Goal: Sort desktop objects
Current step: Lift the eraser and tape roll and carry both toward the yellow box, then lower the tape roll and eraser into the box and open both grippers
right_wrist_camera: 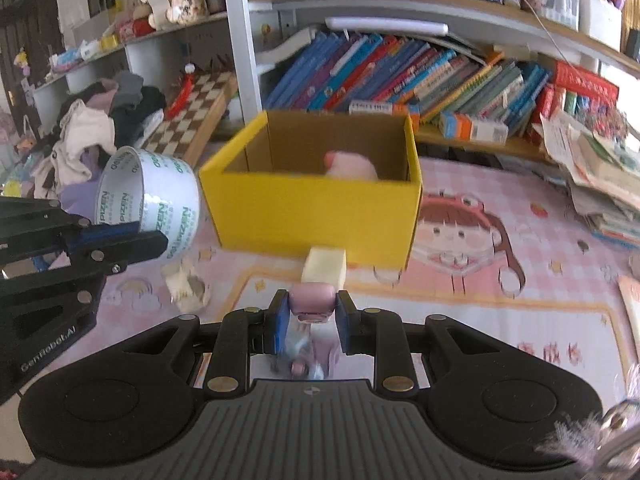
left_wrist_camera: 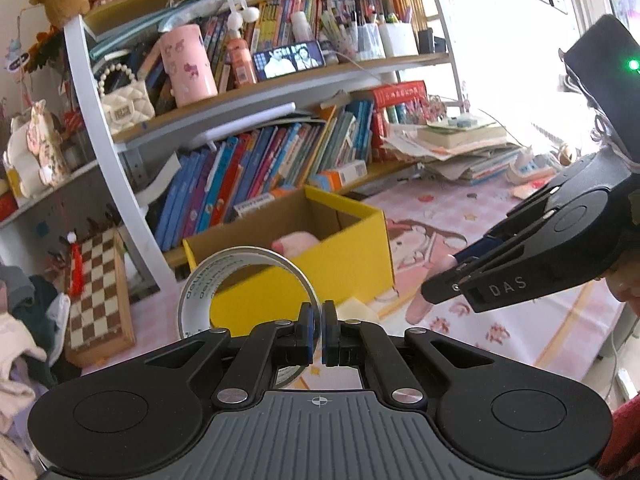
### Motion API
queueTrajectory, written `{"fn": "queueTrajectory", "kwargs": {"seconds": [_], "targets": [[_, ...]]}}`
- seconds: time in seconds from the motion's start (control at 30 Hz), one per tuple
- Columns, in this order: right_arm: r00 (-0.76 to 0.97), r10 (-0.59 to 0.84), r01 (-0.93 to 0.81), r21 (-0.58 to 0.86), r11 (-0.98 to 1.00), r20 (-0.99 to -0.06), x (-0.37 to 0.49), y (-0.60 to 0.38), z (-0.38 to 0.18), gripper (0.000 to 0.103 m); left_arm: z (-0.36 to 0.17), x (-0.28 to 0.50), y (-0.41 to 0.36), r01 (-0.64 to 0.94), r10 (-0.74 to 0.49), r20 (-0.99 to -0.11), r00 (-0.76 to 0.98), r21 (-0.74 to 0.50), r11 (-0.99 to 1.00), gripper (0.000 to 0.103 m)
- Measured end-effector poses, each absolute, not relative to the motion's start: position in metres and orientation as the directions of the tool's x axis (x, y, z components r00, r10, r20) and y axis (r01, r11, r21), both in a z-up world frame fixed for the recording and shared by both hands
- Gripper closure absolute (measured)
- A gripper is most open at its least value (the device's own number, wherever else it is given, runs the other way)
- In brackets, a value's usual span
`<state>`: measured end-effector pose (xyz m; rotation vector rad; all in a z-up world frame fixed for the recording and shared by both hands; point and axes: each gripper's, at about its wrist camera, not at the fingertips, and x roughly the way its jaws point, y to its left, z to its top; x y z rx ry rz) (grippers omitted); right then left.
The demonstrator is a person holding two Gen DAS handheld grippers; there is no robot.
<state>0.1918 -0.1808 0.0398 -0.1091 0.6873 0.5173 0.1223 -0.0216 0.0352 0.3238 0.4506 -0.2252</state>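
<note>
While the yellow box (right_wrist_camera: 316, 216) sits at twelve o'clock, the left gripper (left_wrist_camera: 319, 332) pinches the tape roll's (left_wrist_camera: 244, 280) wall, hoop upright, hollow facing the box. The right gripper (right_wrist_camera: 311, 320) clamps a small pink object (right_wrist_camera: 311, 298) crosswise between its pads, over the mat (right_wrist_camera: 500, 320).

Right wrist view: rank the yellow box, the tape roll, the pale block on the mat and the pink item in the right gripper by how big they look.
1. yellow box
2. tape roll, in the left gripper
3. pale block and pink item in the right gripper: alike; nearness inflates the pink one, so unranked.
</note>
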Motion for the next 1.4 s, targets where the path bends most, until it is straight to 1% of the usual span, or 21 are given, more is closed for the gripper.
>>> {"fn": "queueTrajectory", "kwargs": {"seconds": [0.23,0.47,0.8,1.1,1.4], "targets": [[0.675,0.457,-0.53,0.05,0.847,-0.58,0.225,-0.18,0.062,0.08,0.049,0.15,-0.028,0.266,-0.13,-0.424,0.896,0.279,0.923,0.101],[0.688,0.488,-0.565,0.026,0.825,-0.536,0.259,-0.182,0.079,0.08,0.063,0.181,-0.032,0.246,-0.112,-0.408,0.906,0.292,0.924,0.101],[0.691,0.526,-0.602,0.01,0.799,-0.496,0.317,-0.179,0.093,0.08,0.072,0.233,-0.033,0.242,-0.101,-0.427,0.898,0.288,0.926,0.1],[0.645,0.557,-0.646,0.016,0.763,-0.523,0.365,-0.157,0.08,0.08,0.056,0.287,-0.033,0.249,-0.086,-0.509,0.857,0.261,0.933,0.1],[0.611,0.575,-0.683,0.004,0.73,-0.544,0.414,-0.123,0.068,0.08,0.033,0.336,-0.011,0.215,-0.085,-0.626,0.775,0.135,0.967,0.1]]}}
